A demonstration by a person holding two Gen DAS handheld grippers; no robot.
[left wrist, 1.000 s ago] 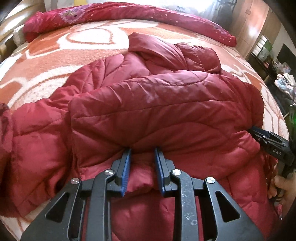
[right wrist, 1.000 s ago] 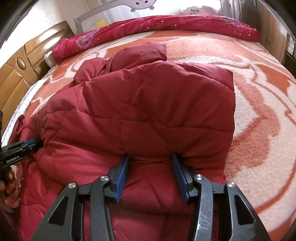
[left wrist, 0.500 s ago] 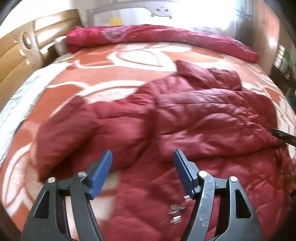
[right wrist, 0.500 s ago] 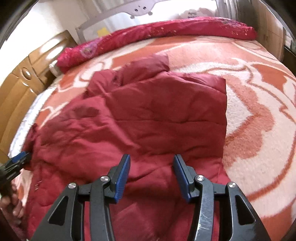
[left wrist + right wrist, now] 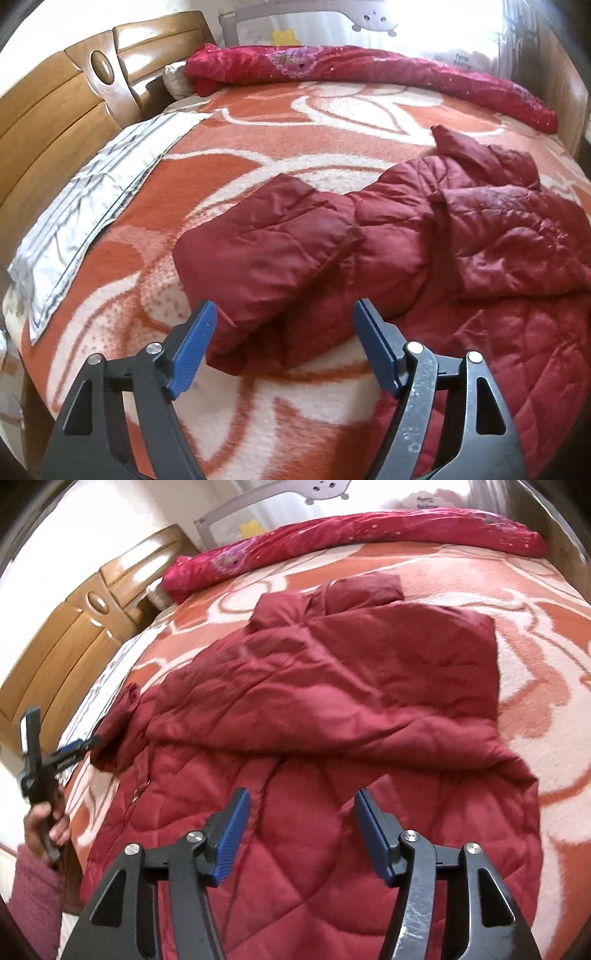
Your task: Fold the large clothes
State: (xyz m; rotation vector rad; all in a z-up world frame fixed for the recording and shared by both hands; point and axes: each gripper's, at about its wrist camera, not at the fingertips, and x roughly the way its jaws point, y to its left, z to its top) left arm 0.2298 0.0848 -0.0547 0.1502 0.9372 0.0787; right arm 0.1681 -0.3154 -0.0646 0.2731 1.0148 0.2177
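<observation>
Here, a wide bed covered by an orange and cream patterned blanket (image 5: 258, 122) fills both views, and a large dark red quilted jacket (image 5: 332, 709) lies spread across it, straight ahead of both tools. The upper part of the jacket is doubled down over the lower part, and the fold runs as a soft ridge from side to side just beyond the right gripper (image 5: 301, 830). The collar end points away from that tool, toward a rolled red quilt (image 5: 369, 531) at the far side of the bed; the hem end lies nearest, directly beneath the tool.

One sleeve (image 5: 266, 258) sticks out from the body toward the wooden headboard (image 5: 55, 122). Its long axis runs from far right to near left as the left gripper (image 5: 282, 343) sees it, and its cuff end lies just ahead of that tool, framed between the blue pads (image 5: 192, 347) but untouched.

Both tools hang with fingers spread wide and hold nothing. The left gripper is clearly the nearer one to the sleeve, so folding that sleeve inward over the body looks like the next step, and it would mean sweeping rightward.
</observation>
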